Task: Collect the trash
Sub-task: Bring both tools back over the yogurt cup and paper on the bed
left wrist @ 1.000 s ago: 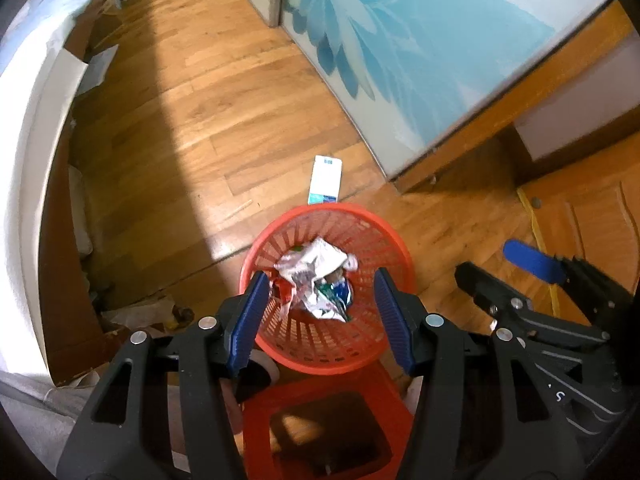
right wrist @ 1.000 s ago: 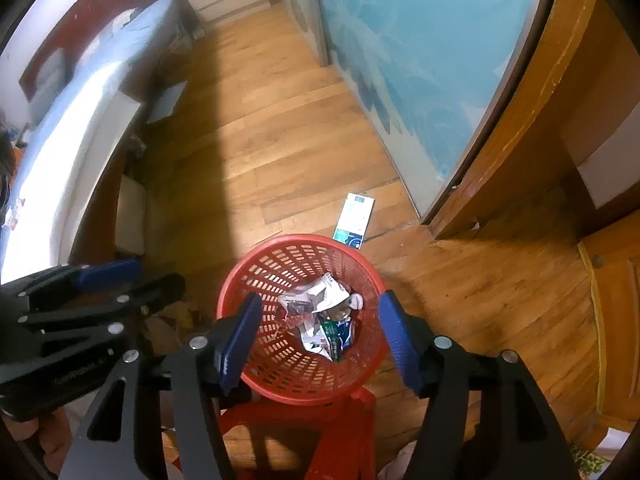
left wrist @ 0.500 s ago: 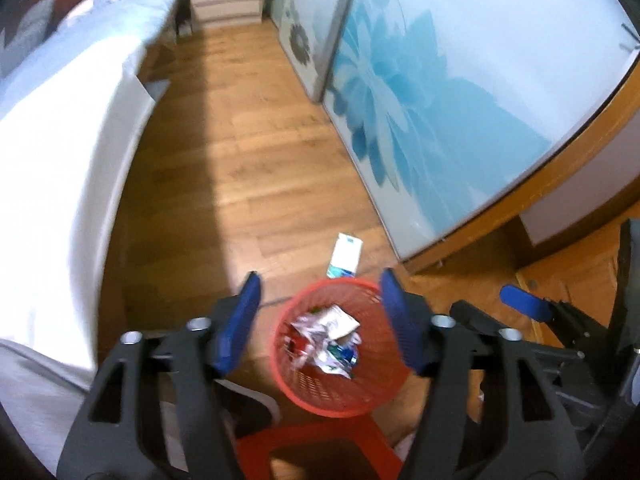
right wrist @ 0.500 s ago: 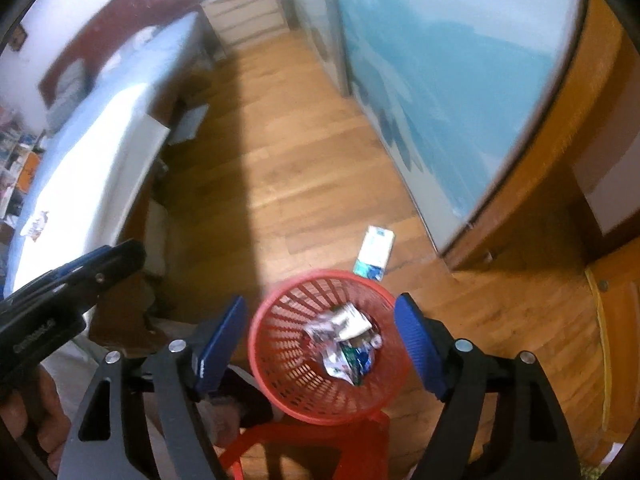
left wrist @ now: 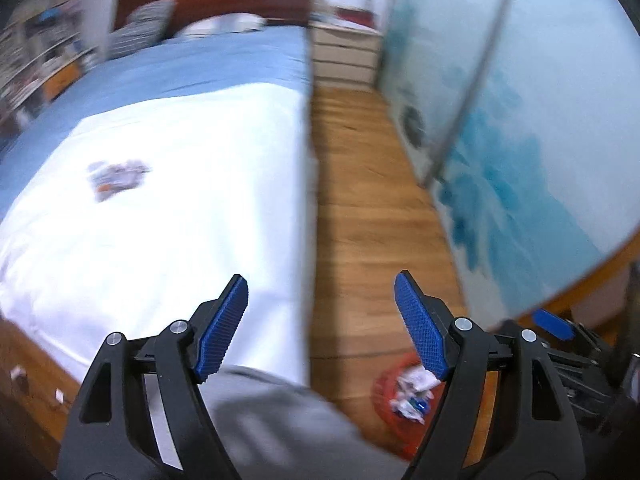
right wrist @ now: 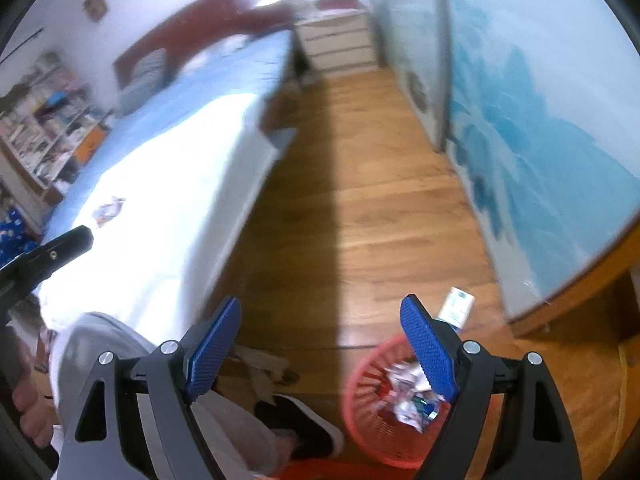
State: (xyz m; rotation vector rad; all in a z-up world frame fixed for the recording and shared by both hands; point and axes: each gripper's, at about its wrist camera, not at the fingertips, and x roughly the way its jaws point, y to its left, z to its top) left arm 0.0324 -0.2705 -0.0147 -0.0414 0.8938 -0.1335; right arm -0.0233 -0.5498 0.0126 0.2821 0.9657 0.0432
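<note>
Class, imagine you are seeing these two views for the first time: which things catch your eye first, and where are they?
The red plastic mesh basket full of crumpled wrappers stands on the wooden floor at lower right. A small crumpled wrapper lies alone on the bright white bedsheet at left. A white-and-blue carton lies flat on the floor just beyond the basket.

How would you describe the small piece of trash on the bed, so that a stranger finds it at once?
Start from the bed, left of the wooden floor. On its white sheet lies one small crumpled wrapper, greyish with an orange spot. It is the only thing lying on the bright white area.
</note>
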